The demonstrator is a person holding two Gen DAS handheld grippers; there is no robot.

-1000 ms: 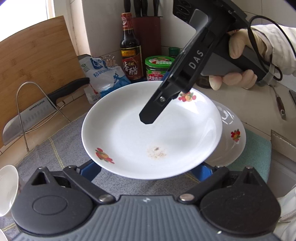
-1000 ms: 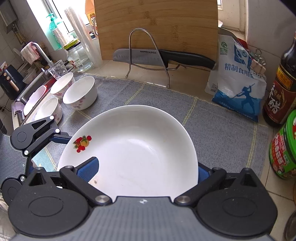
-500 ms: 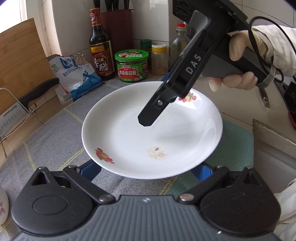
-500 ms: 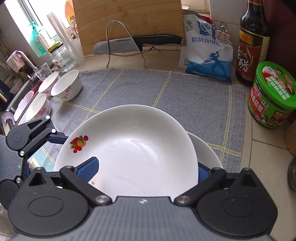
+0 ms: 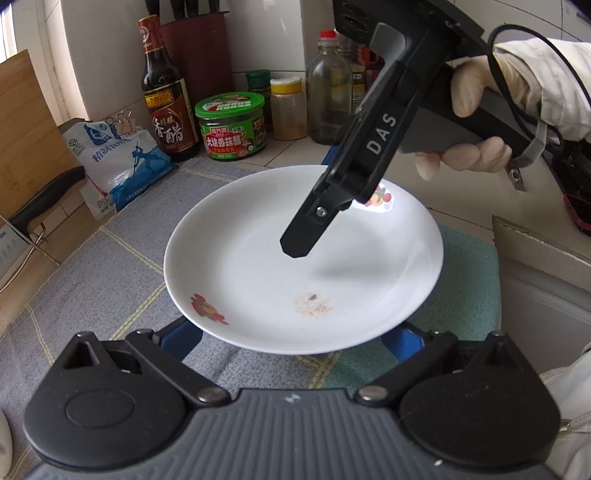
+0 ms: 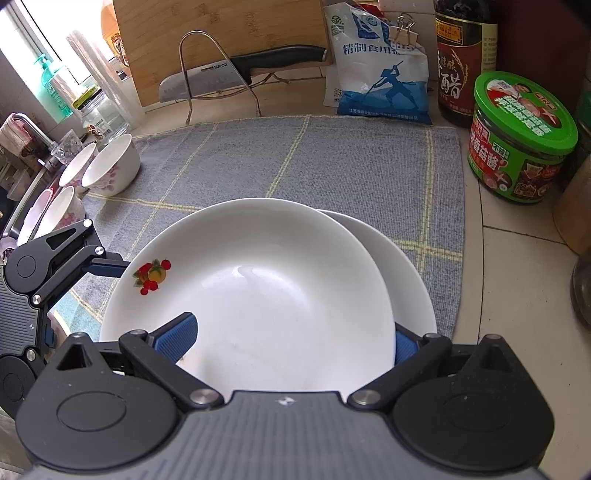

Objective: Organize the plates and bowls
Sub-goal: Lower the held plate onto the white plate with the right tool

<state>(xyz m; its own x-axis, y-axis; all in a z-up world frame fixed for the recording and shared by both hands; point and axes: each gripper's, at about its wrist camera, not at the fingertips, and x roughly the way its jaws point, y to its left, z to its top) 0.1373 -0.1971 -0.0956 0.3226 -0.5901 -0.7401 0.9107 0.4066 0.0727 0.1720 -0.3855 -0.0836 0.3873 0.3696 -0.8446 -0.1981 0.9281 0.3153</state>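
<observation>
Holding a white plate [image 6: 258,295] between them, both grippers work over a grey mat [image 6: 332,158] on the table [image 6: 517,258]. In the right wrist view the right gripper [image 6: 291,338] is closed on the near rim of the plate, one blue pad [image 6: 177,334] lying on the inner face at 7 o'clock and the other under the rim at 4 o'clock. The left gripper [image 6: 107,266] reaches in from 9 o'clock and meets the same plate at its left rim beside a fruit print [image 6: 151,277]. A second plate [image 6: 406,280] lies under the held one, peeking out at 3 o'clock.

In the left wrist view the left gripper [image 5: 291,341] has its blue pads on either side of the plate [image 5: 295,266] at the near rim, closed on it; a brown smudge [image 5: 312,303] marks the plate's floor. The right gripper [image 5: 332,206] comes down from 1 o'clock, held by a gloved hand [image 5: 469,129].

Farther off in the right wrist view, several bowls [image 6: 110,170] stand at 10 o'clock on the mat's edge. Beyond the mat a knife [image 6: 236,74] rests in a wire rack [image 6: 218,77] at 11 o'clock against a wooden cutting board [image 6: 221,33]. A bag of salt [image 6: 380,74] stands at 12 o'clock, a dark bottle [image 6: 461,62] at 1 o'clock, and a green-lidded jar [image 6: 521,140] at 2 o'clock.
</observation>
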